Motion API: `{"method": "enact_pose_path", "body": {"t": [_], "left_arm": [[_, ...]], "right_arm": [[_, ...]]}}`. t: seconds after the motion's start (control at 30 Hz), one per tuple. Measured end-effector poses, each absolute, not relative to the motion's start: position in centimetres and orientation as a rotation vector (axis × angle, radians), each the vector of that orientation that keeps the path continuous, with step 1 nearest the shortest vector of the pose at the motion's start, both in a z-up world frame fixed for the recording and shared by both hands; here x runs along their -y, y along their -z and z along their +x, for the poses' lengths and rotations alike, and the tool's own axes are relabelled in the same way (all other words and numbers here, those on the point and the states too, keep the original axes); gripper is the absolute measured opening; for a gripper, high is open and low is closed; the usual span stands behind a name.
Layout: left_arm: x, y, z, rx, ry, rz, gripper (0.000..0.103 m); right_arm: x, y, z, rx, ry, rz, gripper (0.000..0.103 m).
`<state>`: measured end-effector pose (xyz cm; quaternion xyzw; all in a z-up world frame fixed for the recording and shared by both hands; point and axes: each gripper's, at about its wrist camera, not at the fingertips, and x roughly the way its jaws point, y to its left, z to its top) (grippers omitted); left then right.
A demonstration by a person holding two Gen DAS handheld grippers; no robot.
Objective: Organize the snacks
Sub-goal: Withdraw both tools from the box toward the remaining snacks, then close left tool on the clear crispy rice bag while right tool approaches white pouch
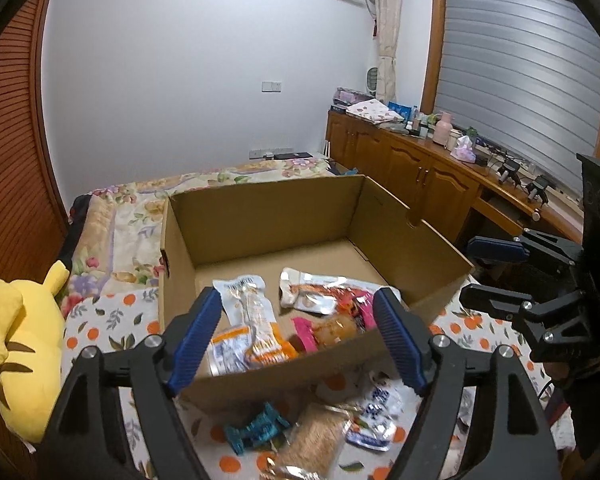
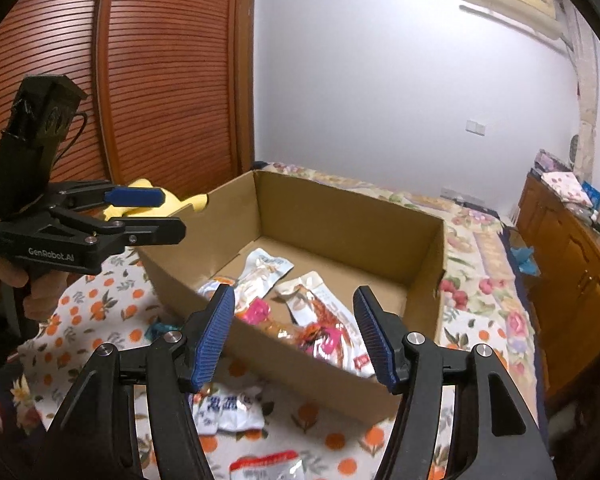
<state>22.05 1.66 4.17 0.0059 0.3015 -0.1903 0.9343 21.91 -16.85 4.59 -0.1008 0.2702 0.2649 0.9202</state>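
Note:
An open cardboard box [image 1: 260, 216] [image 2: 340, 212] stands on the bed and holds several snack packets [image 1: 248, 312] [image 2: 324, 328]. My left gripper [image 1: 300, 336] is open and empty above the box's near wall. It also shows in the right wrist view [image 2: 168, 216]. My right gripper [image 2: 294, 336] is open and empty over the near edge of the box. It also shows in the left wrist view [image 1: 476, 272]. Loose on the cloth in front of the box lie a teal wrapped snack [image 1: 256, 432], a beige packet [image 1: 316, 440] and a white and blue packet [image 1: 376, 416] [image 2: 228, 408].
A yellow plush toy [image 1: 16, 344] lies left of the box. A red and white packet [image 2: 268, 466] lies at the near edge. A wooden cabinet [image 1: 420, 168] with clutter runs along the right. A slatted wooden wardrobe [image 2: 140, 80] stands at the left.

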Motion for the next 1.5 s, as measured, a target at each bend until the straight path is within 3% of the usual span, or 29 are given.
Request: {"method": "enact_pose_path", "body": {"t": [0.67, 1.5], "left_arm": [[-1.2, 1.5, 14.3, -0.704, 0.404, 0.012, 0.079], [-0.9, 7.0, 15.8, -0.829, 0.387, 0.04, 0.079]], "right_arm": [[19.2, 1.8, 15.3, -0.712, -0.492, -0.195, 0.065], [20.3, 8.7, 16.3, -0.89, -0.48, -0.195, 0.07]]}}
